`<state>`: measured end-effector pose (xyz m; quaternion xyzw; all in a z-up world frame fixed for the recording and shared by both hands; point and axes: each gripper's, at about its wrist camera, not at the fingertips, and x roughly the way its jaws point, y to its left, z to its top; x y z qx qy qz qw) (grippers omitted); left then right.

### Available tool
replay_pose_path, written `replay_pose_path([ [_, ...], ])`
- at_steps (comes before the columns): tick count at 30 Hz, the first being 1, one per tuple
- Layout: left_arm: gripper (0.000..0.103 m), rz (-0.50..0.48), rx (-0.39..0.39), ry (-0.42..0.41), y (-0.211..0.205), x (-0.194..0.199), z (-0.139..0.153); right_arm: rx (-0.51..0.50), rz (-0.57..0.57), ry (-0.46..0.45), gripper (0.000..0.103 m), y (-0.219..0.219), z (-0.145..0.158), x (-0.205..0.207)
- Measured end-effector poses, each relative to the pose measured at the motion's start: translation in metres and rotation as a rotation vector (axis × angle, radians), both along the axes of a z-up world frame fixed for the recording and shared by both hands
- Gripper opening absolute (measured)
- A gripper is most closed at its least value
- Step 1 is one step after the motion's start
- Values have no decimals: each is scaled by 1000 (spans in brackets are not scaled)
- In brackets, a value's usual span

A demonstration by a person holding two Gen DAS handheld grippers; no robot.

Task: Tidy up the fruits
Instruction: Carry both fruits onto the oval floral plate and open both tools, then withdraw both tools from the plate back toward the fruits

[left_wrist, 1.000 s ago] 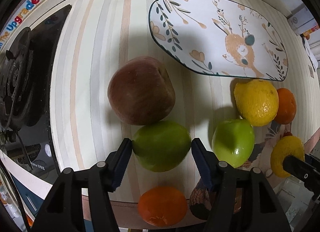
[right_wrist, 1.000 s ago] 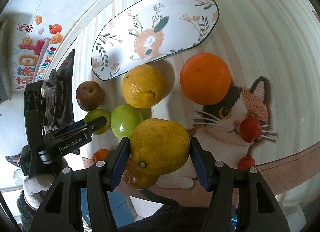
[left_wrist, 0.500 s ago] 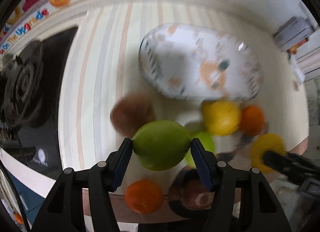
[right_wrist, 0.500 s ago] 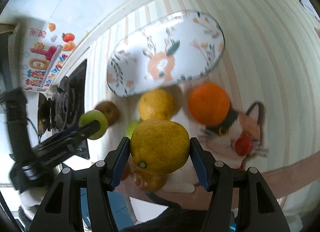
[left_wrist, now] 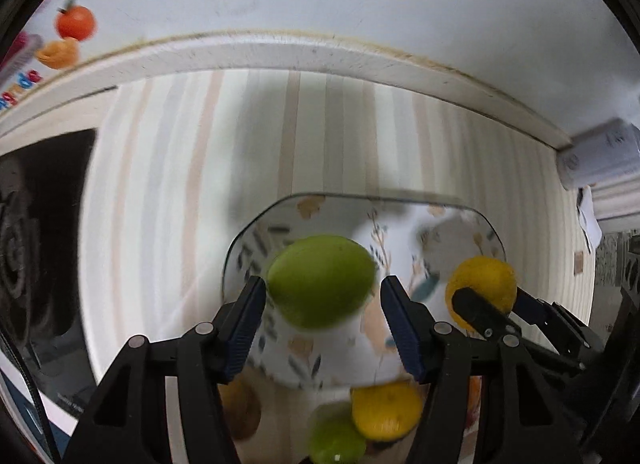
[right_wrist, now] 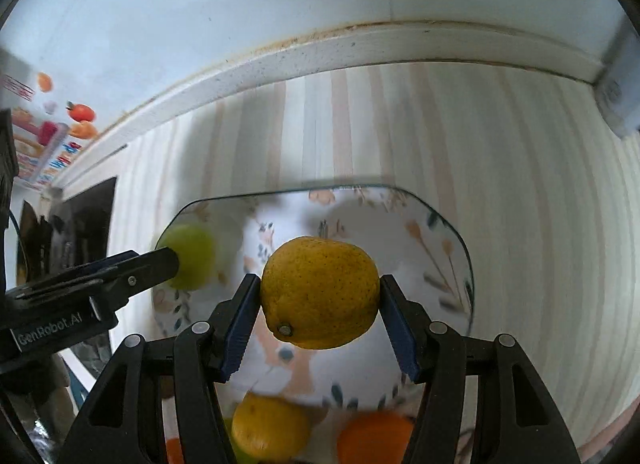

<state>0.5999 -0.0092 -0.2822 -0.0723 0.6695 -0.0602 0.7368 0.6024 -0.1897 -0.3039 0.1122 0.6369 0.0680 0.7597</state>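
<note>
Counter: striped cloth [right_wrist: 520, 192], white wall ledge along its back edge.
Plate: oval floral ceramic plate [right_wrist: 448, 232], mid-cloth.
Left gripper [left_wrist: 322, 318]: pinching green apple [left_wrist: 320, 282], over plate's left end.
Right gripper [right_wrist: 318, 316]: clamped on yellow speckled citrus [right_wrist: 320, 292], over plate's centre.

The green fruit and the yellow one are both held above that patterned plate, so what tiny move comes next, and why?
Probably lower both. The left gripper holds the green fruit and the right gripper the yellow fruit, each above the plate, which looks bare beneath them.
</note>
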Motion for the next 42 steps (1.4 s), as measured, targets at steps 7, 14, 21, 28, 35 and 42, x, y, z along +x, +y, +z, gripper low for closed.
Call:
replay_pose_path([
  [7,56,9,-17,29,-4,25,-11,0,21,69,63,1,-26,18],
  [14,57,12,26,36,2,29,-15,9,16,97,89,-2,-28,22],
  [21,71,31,92,-1,10,8,-2,-120,30,71,95,-2,1,7],
  [28,87,33,144,-38,17,-20,11,-171,25,63,95,-5,21,-26],
  [35,87,13,148,-94,17,-54,37,-168,5,32,95,-2,42,-62],
  [42,87,-15,168,-177,10,-88,70,-168,-6,-28,95,1,76,-97],
])
